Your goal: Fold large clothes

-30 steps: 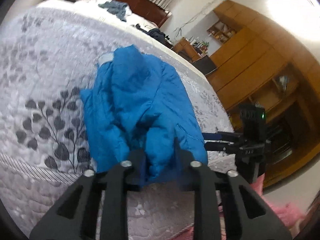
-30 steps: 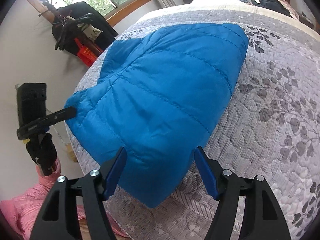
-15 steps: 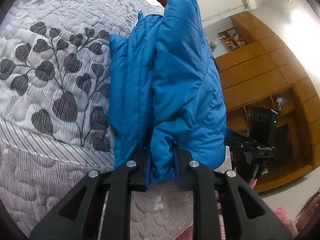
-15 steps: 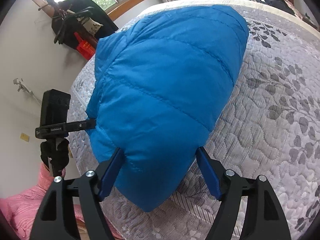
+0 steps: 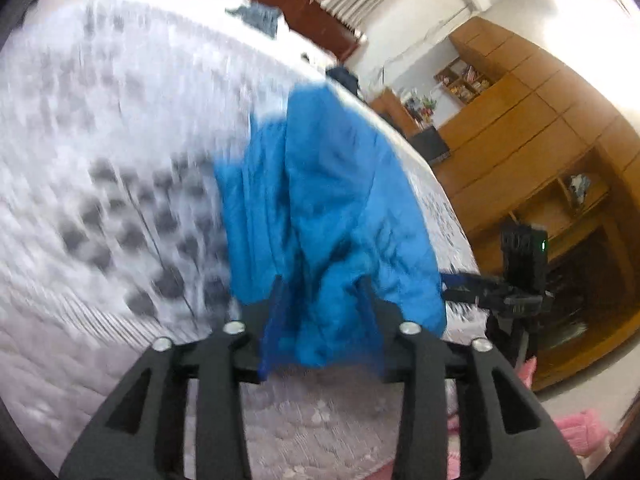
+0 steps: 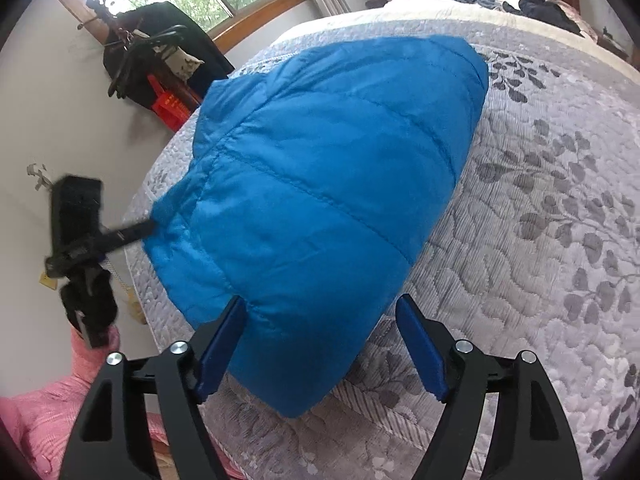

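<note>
Your blue puffy jacket (image 6: 320,200) lies folded on the bed (image 6: 540,240), on the grey quilt with leaf shapes, close to the bed's near edge.

Your left gripper (image 5: 324,300) has a bunch of the jacket (image 5: 328,220) between its two fingers, which press in on the cloth from both sides. In the left wrist view the jacket runs from 6 o'clock up toward 12 o'clock, and the picture is blurry.

Your right gripper (image 6: 320,344) is spread wide. The jacket's near end sits between its blue pads (image 6: 420,348). The left pad seems to touch the cloth; the right pad is clear of it, so it holds nothing.

In the right wrist view your left gripper (image 6: 148,228) shows at 9 o'clock, at the jacket's corner. Dark clothes (image 6: 540,8) lie at 1 o'clock, by the pillows.
</note>
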A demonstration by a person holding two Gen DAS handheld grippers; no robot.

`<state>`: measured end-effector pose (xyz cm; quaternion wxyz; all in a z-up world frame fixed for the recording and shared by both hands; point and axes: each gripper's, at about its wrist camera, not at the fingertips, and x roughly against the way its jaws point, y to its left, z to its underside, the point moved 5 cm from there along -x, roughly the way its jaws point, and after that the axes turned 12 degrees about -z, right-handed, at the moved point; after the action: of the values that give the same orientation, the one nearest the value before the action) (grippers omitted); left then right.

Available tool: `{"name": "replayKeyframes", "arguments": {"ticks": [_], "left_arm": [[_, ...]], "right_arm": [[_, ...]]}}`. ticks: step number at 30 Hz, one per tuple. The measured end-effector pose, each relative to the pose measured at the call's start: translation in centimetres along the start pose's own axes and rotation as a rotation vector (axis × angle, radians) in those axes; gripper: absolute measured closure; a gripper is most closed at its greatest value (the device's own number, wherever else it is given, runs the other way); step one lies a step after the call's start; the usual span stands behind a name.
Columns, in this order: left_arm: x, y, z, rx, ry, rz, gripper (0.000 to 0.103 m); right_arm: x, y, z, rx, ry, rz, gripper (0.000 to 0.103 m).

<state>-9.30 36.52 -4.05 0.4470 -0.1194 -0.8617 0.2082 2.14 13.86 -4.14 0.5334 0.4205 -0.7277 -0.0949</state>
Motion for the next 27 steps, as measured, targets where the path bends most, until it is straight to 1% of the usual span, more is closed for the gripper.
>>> {"name": "replayKeyframes", "arguments": {"ticks": [2, 5, 7, 8, 11, 13, 15, 17, 23, 25, 27], "left_arm": [[0.7, -1.3, -1.9, -0.053, -0.055, -0.045, 0.064], [0.1, -3.7, -4.0, -0.126, -0.082, -0.062, 0.064], [-0.9, -5.2, -5.1, -0.187, -0.101, -0.113, 0.064], [-1.5, -5.6, -5.6, -0.206, -0.105, -0.152, 0.064], [-3.2, -5.3, -6.8, -0.203, -0.113, -0.245, 0.064], [-4.3, -4.3, -7.4, -0.189, -0.097, -0.300, 0.064], [-5.2, -3.0, -6.9, -0.172, -0.062, -0.303, 0.059], [-6.3, -2.0, -6.1, -0.154, -0.028, -0.306, 0.057], [-7.2, -0.9, -5.5, -0.127, -0.003, -0.278, 0.055], [-7.2, -0.4, -5.5, -0.105, 0.006, -0.244, 0.055], [-6.6, -0.2, -5.8, -0.070, 0.021, -0.191, 0.056]], "right_arm": [[-0.2, 0.1, -0.2, 0.000, 0.002, -0.003, 0.025], [-0.7, 0.3, -0.4, -0.002, 0.003, -0.010, 0.025], [-0.9, 0.4, -0.6, -0.006, 0.001, -0.015, 0.025], [-0.9, 0.4, -0.7, -0.007, 0.001, -0.016, 0.025], [-0.8, 0.3, -0.7, -0.006, 0.000, -0.017, 0.025], [-0.9, 0.2, -0.6, -0.002, 0.001, -0.018, 0.025], [-0.9, 0.0, -0.6, -0.002, 0.003, -0.023, 0.025], [-1.0, -0.2, -0.8, -0.004, 0.007, -0.030, 0.024], [-1.5, 0.0, -1.2, 0.000, 0.010, -0.042, 0.021], [-1.3, 0.0, -1.2, -0.005, 0.002, -0.051, 0.021], [-0.8, -0.2, -1.3, -0.016, -0.017, -0.062, 0.021]]}}
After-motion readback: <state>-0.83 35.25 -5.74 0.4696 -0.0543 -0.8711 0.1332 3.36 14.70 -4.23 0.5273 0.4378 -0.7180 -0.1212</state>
